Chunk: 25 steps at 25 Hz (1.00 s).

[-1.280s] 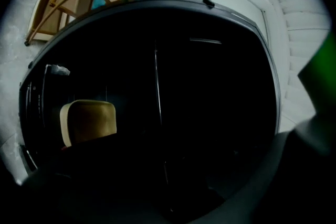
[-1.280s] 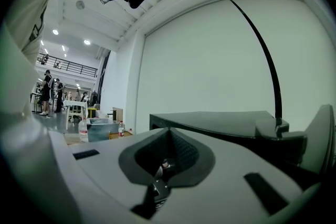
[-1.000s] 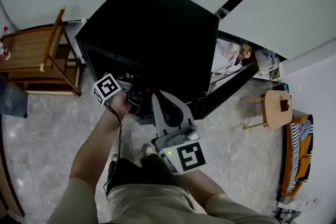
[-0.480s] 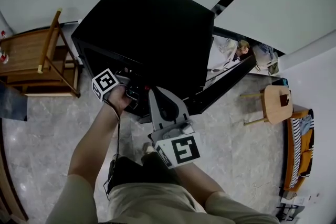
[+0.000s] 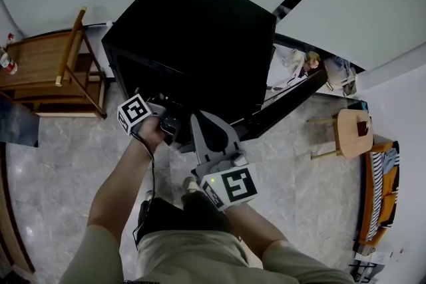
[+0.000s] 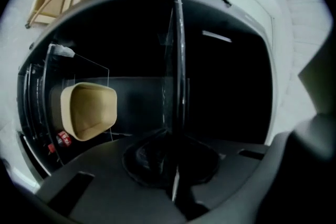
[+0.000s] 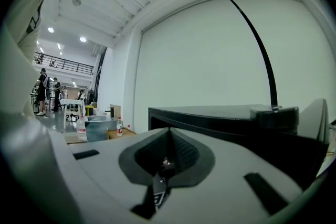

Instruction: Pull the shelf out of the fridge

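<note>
The left gripper point(image 6: 176, 157) has just been closing and is now clamped on the front edge of the glass shelf point(image 6: 179, 55). The shelf sits inside the open black fridge point(image 5: 200, 36). The right gripper point(image 7: 165, 165) is closed and empty, near the fridge top.

Hazards:
- The grip covers a thin, smooth edge, so a fast pull may slip the pads off.
- A skewed pull may jam the shelf in its side supports.
- The beige container point(image 6: 88, 110) close beside the shelf may tip.

The fridge stands on a grey marble-tile floor point(image 5: 60, 163) against a white wall. A wooden chair point(image 5: 50, 70) and a wooden stool point(image 5: 351, 130) flank it.
</note>
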Motion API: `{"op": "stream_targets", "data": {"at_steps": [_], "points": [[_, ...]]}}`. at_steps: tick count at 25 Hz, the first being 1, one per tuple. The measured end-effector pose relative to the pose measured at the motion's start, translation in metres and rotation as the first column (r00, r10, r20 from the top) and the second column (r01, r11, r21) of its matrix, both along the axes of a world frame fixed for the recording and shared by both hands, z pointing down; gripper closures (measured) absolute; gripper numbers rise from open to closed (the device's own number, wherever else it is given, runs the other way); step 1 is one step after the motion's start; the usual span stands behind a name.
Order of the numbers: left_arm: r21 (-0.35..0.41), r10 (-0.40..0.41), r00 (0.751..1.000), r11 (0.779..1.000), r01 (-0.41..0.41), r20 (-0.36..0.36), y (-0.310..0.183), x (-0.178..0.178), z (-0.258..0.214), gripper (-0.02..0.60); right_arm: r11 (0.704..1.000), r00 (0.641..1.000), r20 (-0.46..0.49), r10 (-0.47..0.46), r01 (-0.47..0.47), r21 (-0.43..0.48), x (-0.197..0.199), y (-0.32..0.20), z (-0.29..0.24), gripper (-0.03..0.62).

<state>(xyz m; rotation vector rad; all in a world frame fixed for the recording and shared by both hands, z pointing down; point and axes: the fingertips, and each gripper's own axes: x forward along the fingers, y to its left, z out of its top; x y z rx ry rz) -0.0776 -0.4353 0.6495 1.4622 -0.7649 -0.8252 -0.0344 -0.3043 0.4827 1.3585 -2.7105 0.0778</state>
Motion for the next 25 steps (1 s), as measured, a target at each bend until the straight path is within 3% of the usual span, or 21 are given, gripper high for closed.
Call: {"op": "stream_targets", "data": {"at_steps": [25], "points": [[-0.053, 0.008, 1.000, 0.999, -0.008, -0.003, 0.066, -0.022, 0.001, 0.571, 0.999, 0.998, -0.029, -0.047, 0.046, -0.023, -0.009, 0.041, -0.015, 0.599]]}}
